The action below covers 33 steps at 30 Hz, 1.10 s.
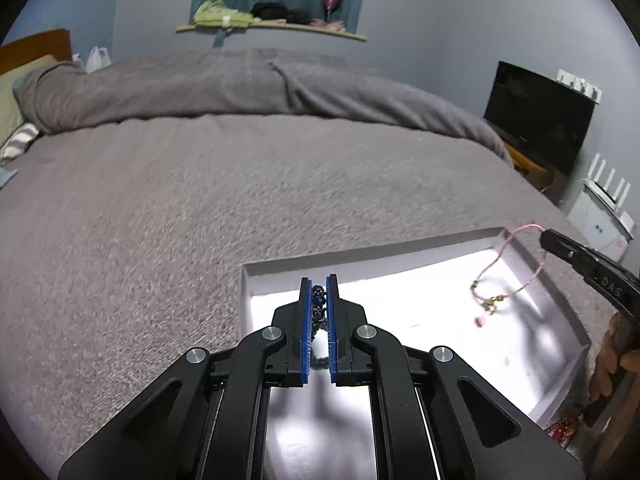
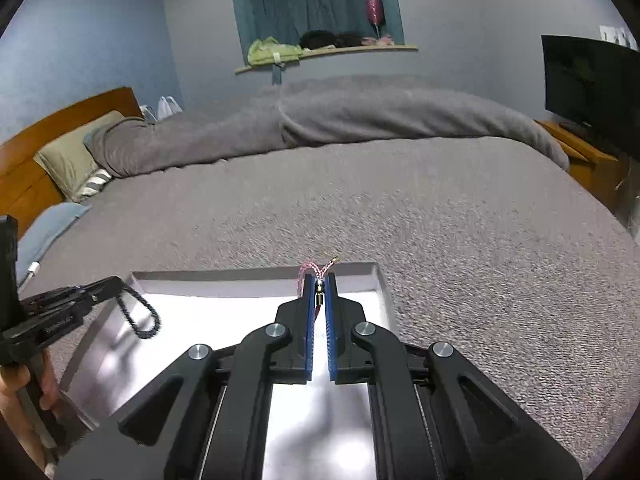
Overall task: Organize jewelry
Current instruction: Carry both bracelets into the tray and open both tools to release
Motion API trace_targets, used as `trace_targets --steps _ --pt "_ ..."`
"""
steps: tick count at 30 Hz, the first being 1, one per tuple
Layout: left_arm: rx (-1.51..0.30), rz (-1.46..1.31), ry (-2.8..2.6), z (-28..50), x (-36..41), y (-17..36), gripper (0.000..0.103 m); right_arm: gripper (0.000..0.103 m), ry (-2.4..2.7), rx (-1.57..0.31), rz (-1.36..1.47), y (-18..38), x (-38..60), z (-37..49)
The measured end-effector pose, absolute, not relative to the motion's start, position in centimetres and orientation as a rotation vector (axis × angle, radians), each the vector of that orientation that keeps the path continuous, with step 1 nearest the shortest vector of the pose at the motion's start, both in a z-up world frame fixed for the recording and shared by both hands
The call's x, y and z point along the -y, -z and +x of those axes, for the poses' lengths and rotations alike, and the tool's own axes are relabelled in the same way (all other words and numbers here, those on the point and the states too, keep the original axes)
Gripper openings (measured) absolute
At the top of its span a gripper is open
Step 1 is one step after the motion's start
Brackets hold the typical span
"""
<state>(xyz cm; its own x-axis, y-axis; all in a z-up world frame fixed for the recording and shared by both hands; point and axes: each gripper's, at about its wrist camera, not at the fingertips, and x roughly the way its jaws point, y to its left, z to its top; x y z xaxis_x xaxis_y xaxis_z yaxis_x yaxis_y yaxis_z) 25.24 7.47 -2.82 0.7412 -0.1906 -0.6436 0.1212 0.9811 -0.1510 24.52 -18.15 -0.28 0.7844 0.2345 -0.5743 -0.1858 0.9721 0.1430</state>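
Left tool (image 1: 319, 284) pinches dark beaded bracelet (image 1: 318, 304) over white tray (image 1: 568, 320); right tool (image 2: 319, 280) pinches pink cord bracelet (image 1: 505, 270) over same tray. Both light, limp, tangle-prone; grip cord mid-strand, not clasp.

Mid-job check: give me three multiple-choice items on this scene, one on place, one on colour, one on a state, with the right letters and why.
1. Where does the shallow white cardboard tray sit?
A. on the grey bedspread
B. on the wooden window shelf
C. on the television stand

2. What colour is the thin cord bracelet hanging from the right gripper?
A. green
B. pink
C. black

3. How is the left gripper?
A. wide open, holding nothing
B. shut on the dark beaded bracelet
C. lying on the pillow

Key: 1 A, bedspread surrounds the tray; 2 B, pink cord dangles above the tray; 3 B, beads show between the blue pads.
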Motion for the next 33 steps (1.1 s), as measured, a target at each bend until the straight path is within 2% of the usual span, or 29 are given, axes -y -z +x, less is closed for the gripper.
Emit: trace_targets --steps 9,11,12,13,14,17,20,23,25,28,33 --pt "-0.770 -0.062 0.134 25.8 -7.2 3.6 0.009 0.005 -0.204 -0.690 0.061 1.5 18.0 25.0" --pt "-0.767 -0.056 0.129 25.8 -7.1 3.6 0.019 0.006 -0.205 -0.700 0.063 1.8 17.9 25.1" --pt "-0.758 -0.050 0.117 25.6 -7.1 3.5 0.029 0.006 -0.206 -0.704 0.062 1.9 17.9 25.2" --pt "-0.753 -0.048 0.112 25.5 -7.1 3.4 0.034 0.008 -0.208 -0.709 0.062 2.0 17.9 25.2" --pt "-0.745 -0.051 0.112 25.4 -7.2 3.3 0.035 0.011 -0.211 -0.711 0.062 2.1 17.8 25.2" --pt "-0.744 -0.048 0.106 25.3 -7.3 3.3 0.039 0.029 -0.209 -0.705 0.059 2.1 17.8 25.1" --pt "-0.734 -0.049 0.092 25.1 -7.5 3.2 0.053 0.037 -0.201 -0.696 0.056 1.8 18.0 24.9" --pt "-0.713 -0.047 0.082 24.8 -7.5 2.7 0.066 0.052 -0.197 -0.673 0.057 1.4 18.2 24.5" --pt "-0.698 -0.044 0.060 24.6 -7.5 2.4 0.083 0.067 -0.194 -0.656 0.061 0.9 18.3 24.3" --pt "-0.680 -0.058 0.039 24.2 -7.5 1.9 0.091 0.097 -0.194 -0.626 0.072 0.3 18.6 23.7" --pt "-0.663 -0.053 0.010 23.7 -7.2 1.1 0.095 0.098 -0.167 -0.590 0.074 -0.7 18.8 22.9"
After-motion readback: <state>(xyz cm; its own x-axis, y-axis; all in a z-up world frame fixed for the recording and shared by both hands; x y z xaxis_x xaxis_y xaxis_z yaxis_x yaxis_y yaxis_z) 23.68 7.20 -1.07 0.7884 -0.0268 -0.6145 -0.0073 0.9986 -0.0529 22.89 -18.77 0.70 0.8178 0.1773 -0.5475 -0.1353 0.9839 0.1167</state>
